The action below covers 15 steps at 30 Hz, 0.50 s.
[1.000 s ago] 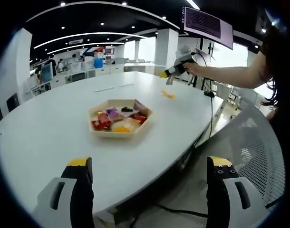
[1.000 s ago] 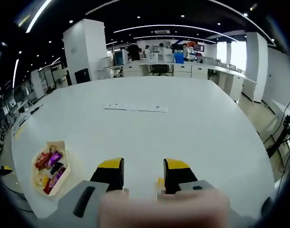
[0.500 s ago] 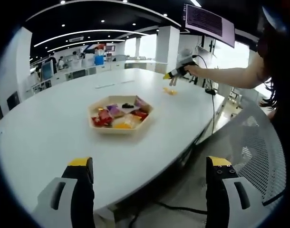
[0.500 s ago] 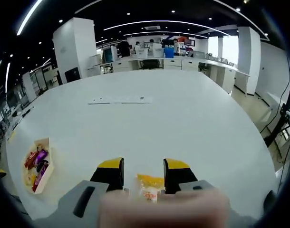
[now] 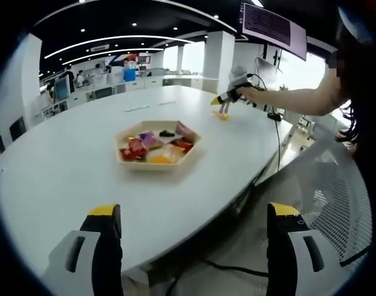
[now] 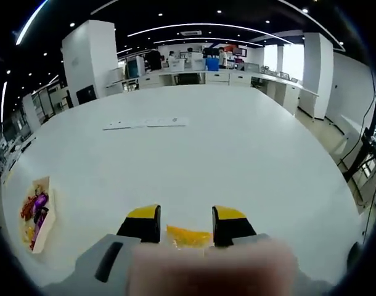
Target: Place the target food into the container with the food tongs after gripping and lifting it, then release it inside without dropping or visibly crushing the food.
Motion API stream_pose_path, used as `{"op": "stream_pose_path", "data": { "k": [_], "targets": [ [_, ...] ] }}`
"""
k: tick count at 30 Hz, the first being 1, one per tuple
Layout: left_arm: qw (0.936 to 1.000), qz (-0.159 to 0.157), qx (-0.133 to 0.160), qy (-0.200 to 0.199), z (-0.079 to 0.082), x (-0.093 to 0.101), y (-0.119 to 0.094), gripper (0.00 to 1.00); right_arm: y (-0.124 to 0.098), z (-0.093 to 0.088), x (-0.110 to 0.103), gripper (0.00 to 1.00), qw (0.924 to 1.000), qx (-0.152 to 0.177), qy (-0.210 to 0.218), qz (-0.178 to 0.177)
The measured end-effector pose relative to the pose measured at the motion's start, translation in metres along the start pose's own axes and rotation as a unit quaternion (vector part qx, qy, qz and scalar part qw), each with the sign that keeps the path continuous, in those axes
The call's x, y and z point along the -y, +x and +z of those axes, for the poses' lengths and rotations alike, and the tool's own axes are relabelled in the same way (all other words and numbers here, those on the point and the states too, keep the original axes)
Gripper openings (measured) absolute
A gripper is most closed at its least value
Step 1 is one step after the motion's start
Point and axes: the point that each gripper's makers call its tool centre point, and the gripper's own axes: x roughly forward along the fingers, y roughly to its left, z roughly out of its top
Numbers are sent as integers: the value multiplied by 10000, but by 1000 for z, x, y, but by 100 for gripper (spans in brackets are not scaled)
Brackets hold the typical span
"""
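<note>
An open-plan office with ceiling strip lights surrounds a large white worktop (image 5: 65,179), where a hexagonal tray (image 5: 156,148) already holds assorted wrapped snacks. The risk from here, as I judge it, is a poor bite: the orange food packet (image 6: 188,236) looks thin and slippery, so closing off-centre could let it slide out during the long carry to the tray, while squeezing hard could crush it. In the right gripper view the right gripper (image 6: 186,223) is down at the worktop with its yellow-tipped fingers (image 6: 143,222) apart, and the packet lies flat between them, not visibly gripped. In the left gripper view the same packet (image 5: 221,116) sits well apart from the tray, under the reaching arm. The left gripper (image 5: 194,237) hangs off the worktop's edge, fingers wide apart and empty.
</note>
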Motion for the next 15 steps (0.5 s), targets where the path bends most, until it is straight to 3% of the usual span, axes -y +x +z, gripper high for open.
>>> {"op": "stream_pose_path", "data": {
  "k": [13, 15],
  "targets": [
    [10000, 65, 19, 11, 1, -3, 0, 96, 13, -14, 0, 33, 9997, -157, -162, -11],
    [10000, 77, 21, 14, 1, -3, 0, 96, 12, -11, -1, 32, 9996, -50, -277, -17]
  ]
}}
